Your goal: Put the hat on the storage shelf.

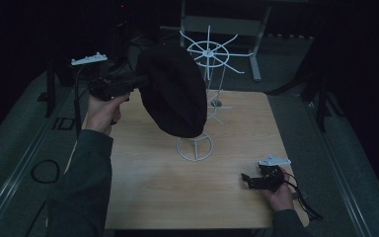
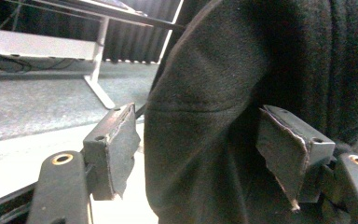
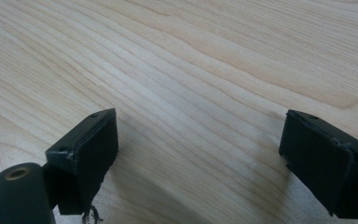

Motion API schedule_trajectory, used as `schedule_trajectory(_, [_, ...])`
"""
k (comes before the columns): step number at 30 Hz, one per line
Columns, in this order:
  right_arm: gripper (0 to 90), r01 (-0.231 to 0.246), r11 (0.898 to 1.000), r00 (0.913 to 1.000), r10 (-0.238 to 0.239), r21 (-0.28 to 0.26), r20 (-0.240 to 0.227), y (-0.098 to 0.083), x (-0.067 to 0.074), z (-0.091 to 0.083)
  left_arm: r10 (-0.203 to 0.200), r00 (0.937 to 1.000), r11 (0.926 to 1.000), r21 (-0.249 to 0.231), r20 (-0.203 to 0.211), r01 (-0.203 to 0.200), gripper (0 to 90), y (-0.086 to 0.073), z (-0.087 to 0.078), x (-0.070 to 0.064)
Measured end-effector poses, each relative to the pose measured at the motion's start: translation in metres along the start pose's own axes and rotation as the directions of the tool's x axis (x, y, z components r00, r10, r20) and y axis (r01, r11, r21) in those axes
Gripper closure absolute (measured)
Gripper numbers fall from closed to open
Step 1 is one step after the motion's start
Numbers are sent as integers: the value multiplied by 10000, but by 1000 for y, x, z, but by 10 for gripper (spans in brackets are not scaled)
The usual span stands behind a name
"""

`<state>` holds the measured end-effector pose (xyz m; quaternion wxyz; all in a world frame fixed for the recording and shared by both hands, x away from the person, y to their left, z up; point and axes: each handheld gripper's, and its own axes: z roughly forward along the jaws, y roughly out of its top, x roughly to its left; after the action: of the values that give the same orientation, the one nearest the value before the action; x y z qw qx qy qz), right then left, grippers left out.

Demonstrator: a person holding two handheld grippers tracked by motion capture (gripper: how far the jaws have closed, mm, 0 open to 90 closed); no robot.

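On the pale wooden surface (image 1: 168,187) in a dark room, my left gripper (image 2: 200,149) stands wide around the soft, light black felt hat (image 1: 173,91) on the white wire stand (image 1: 202,98), pads clear of its brim fold, which I judge the best hold, while my right gripper (image 3: 200,154) rests wide and empty.

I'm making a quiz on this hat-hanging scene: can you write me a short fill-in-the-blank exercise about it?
1. The hat hanging on the white wire rack is ____ in colour.
2. The left gripper has its jaws ____ around a fold of the hat, pads not pressing.
3. The right gripper rests low over the ____ table, nothing between its jaws.

Missing words: black; open; wooden
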<state>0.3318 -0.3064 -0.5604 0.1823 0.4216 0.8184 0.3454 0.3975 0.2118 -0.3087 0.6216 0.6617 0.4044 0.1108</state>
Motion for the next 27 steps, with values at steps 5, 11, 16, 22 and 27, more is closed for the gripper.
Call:
schedule_trajectory(5, [114, -3, 10000, 10000, 3, -7, 9, 0, 0, 0, 231, 9986, 9996, 158, -467, -224, 300, -2, -3, 0])
schedule_trajectory(11, [115, -2, 10000, 10000, 2, 2, 1, 0, 0, 0, 579, 9941, 9983, 153, -922, -567, 352, -1, -12, -5])
schedule_trajectory(16, [114, -5, 10000, 10000, 5, 4, -1, 0, 0, 0, 790, 9829, 9969, 176, -1664, -771, 428, 0, -24, -7])
schedule_trajectory(22, [115, -2, 10000, 10000, 2, 0, 0, 0, 0, 0, 699, 9751, 9975, 163, -2104, -680, 470, -3, -35, -4])
schedule_trajectory(27, [115, -7, 10000, 10000, 7, 4, -1, 0, 0, 0, 794, 9650, 9964, 473, -2500, -698, 470, -8, -41, -2])
